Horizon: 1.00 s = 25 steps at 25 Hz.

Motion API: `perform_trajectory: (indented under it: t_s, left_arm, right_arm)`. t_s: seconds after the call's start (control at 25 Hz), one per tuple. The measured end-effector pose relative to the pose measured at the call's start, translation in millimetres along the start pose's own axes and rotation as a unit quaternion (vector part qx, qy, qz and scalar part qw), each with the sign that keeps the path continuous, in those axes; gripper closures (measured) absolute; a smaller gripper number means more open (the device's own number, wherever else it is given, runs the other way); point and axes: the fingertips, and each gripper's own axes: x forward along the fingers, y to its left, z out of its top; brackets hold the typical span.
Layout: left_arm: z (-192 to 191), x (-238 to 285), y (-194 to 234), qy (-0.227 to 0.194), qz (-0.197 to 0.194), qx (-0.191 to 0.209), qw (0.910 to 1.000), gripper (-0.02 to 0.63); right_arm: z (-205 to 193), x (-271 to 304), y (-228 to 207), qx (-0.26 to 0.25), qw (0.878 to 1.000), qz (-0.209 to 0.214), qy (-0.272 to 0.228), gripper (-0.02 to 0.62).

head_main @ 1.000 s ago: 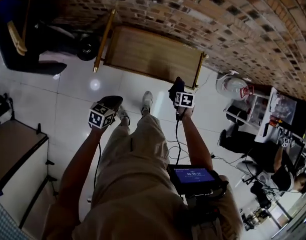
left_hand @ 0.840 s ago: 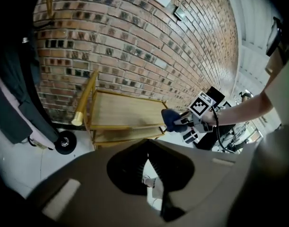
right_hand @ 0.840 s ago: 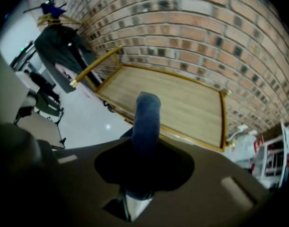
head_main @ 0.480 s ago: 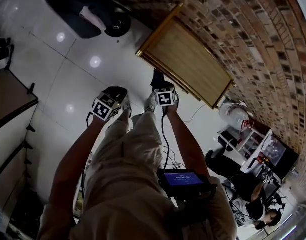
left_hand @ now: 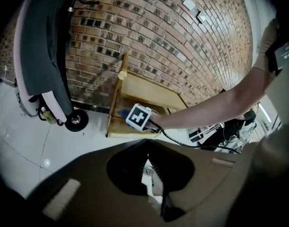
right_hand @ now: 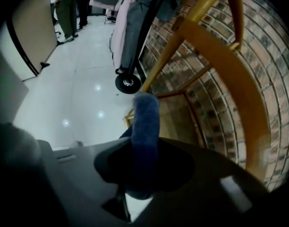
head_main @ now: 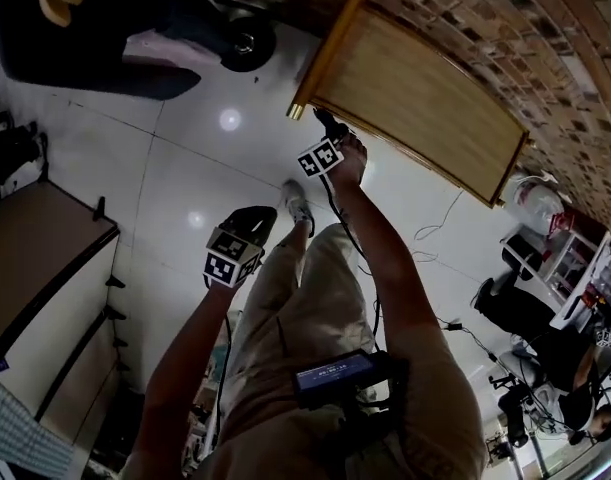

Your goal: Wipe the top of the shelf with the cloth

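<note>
Cloth reaches the shelf corner

Nearest, in the lower middle of the head view, the left tongs (head_main: 247, 230) hang back, jaws together on nothing. Beyond them the right tongs (head_main: 328, 133) are clamped on the blue cloth (right_hand: 144, 136). A second ago both tongs sat side by side short of the shelf (head_main: 425, 98); now the right arm has stretched out, bringing the cloth to the near left corner of the wooden top in the upper middle of the frame. Whether cloth and wood touch I cannot tell. Wiping looks set to begin from this corner, with the whole top still ahead, against the brick wall (head_main: 545, 38).
</note>
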Motion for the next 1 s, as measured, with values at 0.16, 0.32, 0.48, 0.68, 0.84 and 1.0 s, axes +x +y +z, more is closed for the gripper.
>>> perform_trajectory:
  t_s: [0.16,0.32,0.48,0.68,0.84,1.0]
  left_arm:
    - [-9,13,0,0.006,-0.015,0.012,0.9998,0.606]
    - [-17,24,-7,0.017,-0.029,0.015,0.9993,0.606]
    - [-26,24,-15,0.022,-0.042,0.024,0.9986,0.606]
    - [-39,27,-6,0.027,-0.032,0.021,0.9989,0.606]
    - [-42,43,-5,0.034,-0.026,0.011,0.9990,0.606]
    - [-45,66,-34,0.044,-0.039,0.025,0.9979,0.606]
  right_arm:
    - [12,30,0,-0.036,0.998,-0.046,-0.009,0.497]
    - [35,51,-2,-0.089,0.992,-0.088,-0.032,0.497]
    - [39,78,8,-0.078,0.995,-0.065,-0.011,0.497]
    - [36,85,13,-0.038,0.998,-0.032,-0.024,0.495]
    - [20,87,-1,-0.020,0.999,-0.012,-0.034,0.495]
    - [-29,84,-12,-0.013,0.999,0.011,-0.030,0.495]
